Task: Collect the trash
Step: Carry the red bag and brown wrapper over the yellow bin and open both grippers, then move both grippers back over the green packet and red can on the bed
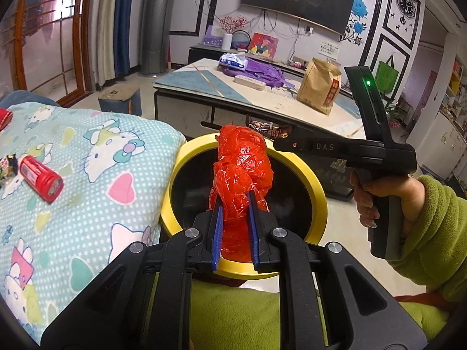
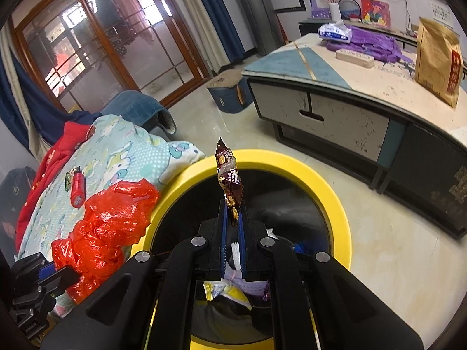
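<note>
My left gripper (image 1: pixel 235 197) is shut on a crumpled red plastic bag (image 1: pixel 240 169) and holds it over the yellow-rimmed black trash bin (image 1: pixel 316 186). My right gripper (image 2: pixel 232 204) is shut on a brown snack wrapper (image 2: pixel 229 179), held upright above the same bin (image 2: pixel 335 192). The red bag also shows in the right wrist view (image 2: pixel 111 221) at the bin's left edge. The right gripper's body (image 1: pixel 329 147) with the wrapper (image 1: pixel 267 129) shows beyond the bin in the left wrist view. Several wrappers (image 2: pixel 224 290) lie inside the bin.
A Hello Kitty blanket (image 1: pixel 87 180) lies left of the bin with a small red bottle (image 1: pixel 39 178) on it. A low table (image 1: pixel 262 99) stands behind, bearing a brown paper bag (image 1: pixel 319 87), purple cloth (image 1: pixel 262 71) and a tissue pack (image 1: pixel 233 59).
</note>
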Demonstrator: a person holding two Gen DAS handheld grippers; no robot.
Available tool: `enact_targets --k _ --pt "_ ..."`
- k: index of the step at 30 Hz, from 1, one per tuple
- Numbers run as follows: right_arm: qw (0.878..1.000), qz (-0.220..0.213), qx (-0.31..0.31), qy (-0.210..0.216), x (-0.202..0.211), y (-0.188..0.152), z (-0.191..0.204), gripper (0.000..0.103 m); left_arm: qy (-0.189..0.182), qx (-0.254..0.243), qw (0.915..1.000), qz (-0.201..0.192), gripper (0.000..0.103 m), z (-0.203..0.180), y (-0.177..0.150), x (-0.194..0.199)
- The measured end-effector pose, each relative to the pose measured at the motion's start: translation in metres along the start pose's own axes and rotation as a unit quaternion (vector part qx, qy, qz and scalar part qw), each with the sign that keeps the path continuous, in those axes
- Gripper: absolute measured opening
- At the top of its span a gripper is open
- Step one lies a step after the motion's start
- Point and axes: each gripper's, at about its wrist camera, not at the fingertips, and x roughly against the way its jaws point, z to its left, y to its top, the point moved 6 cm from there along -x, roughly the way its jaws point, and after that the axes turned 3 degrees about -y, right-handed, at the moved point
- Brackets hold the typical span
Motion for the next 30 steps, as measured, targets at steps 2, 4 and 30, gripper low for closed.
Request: enact_targets --k 2,4,30 --pt "1.0 0.006 0.0 0.001 -0.003 -0.002 0.0 0.007 -0.001 0.0 1.0 0.005 0.01 -0.001 -0.001 -0.004" --pt "1.0 0.01 -0.002 0.002 -0.005 -0.002 -0.001 0.007 -0.003 -0.002 1.0 0.008 0.01 -0.002 -0.001 -0.008" --pt "0.999 -0.054 -0.007 0.002 0.022 0.017 0.011 0.058 0.041 0.04 0.9977 -0.035 0.092 0.023 0.017 0.006"
